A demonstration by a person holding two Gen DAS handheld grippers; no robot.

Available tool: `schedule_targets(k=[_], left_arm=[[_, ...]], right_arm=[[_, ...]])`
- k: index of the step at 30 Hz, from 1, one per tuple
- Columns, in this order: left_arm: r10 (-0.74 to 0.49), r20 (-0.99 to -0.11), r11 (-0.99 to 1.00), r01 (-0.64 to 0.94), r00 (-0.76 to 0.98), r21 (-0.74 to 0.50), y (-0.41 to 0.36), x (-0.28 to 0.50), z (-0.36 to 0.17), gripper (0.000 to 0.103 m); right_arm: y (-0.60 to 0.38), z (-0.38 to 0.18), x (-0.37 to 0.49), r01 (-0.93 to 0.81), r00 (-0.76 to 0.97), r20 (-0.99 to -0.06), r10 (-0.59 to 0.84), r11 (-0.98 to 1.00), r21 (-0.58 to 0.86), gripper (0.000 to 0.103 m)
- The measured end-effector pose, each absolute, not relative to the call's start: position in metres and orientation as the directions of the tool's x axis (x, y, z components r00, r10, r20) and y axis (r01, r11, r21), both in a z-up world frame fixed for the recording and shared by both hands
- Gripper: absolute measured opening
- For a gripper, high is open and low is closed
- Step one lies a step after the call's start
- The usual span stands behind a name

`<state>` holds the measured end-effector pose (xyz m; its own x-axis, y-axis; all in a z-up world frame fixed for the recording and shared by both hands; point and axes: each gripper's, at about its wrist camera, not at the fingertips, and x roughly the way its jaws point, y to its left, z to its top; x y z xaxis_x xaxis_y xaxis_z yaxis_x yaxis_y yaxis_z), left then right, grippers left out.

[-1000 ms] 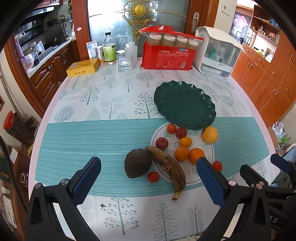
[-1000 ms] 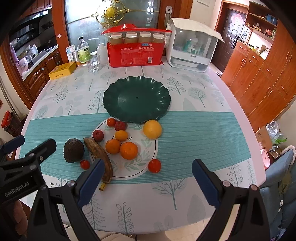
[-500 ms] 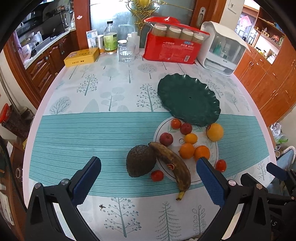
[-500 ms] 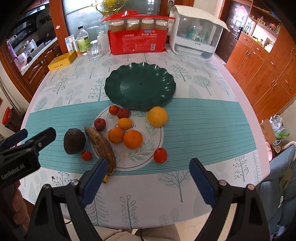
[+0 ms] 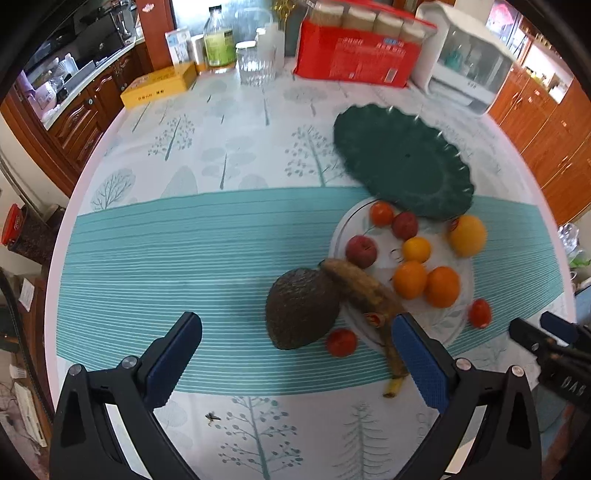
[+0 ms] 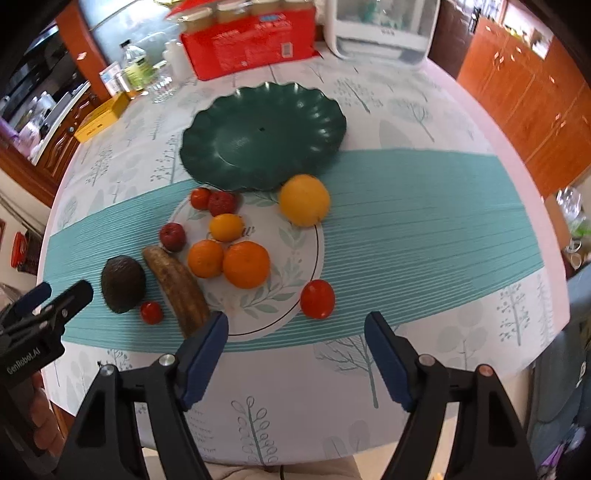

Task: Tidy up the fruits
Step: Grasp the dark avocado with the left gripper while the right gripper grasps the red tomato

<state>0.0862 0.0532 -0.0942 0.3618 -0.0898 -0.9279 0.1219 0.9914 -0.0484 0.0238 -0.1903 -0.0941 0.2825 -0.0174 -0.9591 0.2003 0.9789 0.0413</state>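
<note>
An empty dark green scalloped plate (image 6: 264, 136) (image 5: 402, 162) lies mid-table. Below it, on a white round leaf-print mat (image 6: 295, 258), sit oranges (image 6: 246, 264), small red fruits and a yellow citrus (image 6: 304, 199). A browned banana (image 6: 175, 291) (image 5: 369, 295), a dark avocado (image 6: 123, 284) (image 5: 303, 308) and a cherry tomato (image 6: 151, 312) lie left of the mat; a red tomato (image 6: 317, 298) lies at its lower right edge. My right gripper (image 6: 295, 334) hovers over the near edge, jaws closing with nothing between them. My left gripper (image 5: 295, 332) is open above the avocado.
At the table's far edge stand a red box of jars (image 6: 251, 44), a white appliance (image 6: 380, 26), a glass (image 5: 255, 62), bottles and a yellow box (image 5: 159, 90). Wooden cabinets (image 6: 535, 110) line the right side. The table's front edge is close under both grippers.
Both grippers have sunk toward the table and tipped downward, so the fruit looks larger. The right gripper's jaws have narrowed. No fruit has moved.
</note>
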Motion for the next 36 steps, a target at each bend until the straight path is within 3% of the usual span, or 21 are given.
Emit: schedule_targets(k=[7, 17, 22, 29, 34, 36], left_arm=[[-0.049, -0.949, 0.995, 0.093, 0.313, -0.021, 0.065, 0.100, -0.125, 0.102], [-0.126, -0.961, 0.991, 0.083, 0.245, -0.108, 0.074, 0.106, -0.152, 0.101], [-0.142, -0.960, 0.990, 0.058, 0.242, -0.131, 0.078, 0.110, -0.156, 0.099], [-0.141, -0.961, 0.989, 0.067, 0.239, -0.128, 0.067, 0.116, -0.162, 0.096], [-0.161, -0.959, 0.985, 0.097, 0.232, -0.142, 0.051, 0.120, -0.167, 0.084], [-0.162, -0.962, 0.984, 0.111, 0.221, -0.140, 0.045, 0.120, -0.169, 0.069]], right_arm=[[-0.206, -0.121, 0.033, 0.213, 0.235, -0.972, 0.027, 0.974, 0.078, 0.070], [-0.225, -0.158, 0.049, 0.198, 0.188, -0.977, 0.102, 0.970, 0.140, 0.056], [-0.219, -0.178, 0.055, 0.157, 0.141, -0.980, 0.137, 0.975, 0.159, 0.036], [-0.215, -0.181, 0.060, 0.109, 0.164, -0.976, 0.146, 0.980, 0.165, 0.032], [-0.217, -0.180, 0.061, 0.106, 0.170, -0.974, 0.153, 0.979, 0.172, 0.031], [-0.219, -0.179, 0.060, 0.103, 0.171, -0.974, 0.152, 0.980, 0.171, 0.031]])
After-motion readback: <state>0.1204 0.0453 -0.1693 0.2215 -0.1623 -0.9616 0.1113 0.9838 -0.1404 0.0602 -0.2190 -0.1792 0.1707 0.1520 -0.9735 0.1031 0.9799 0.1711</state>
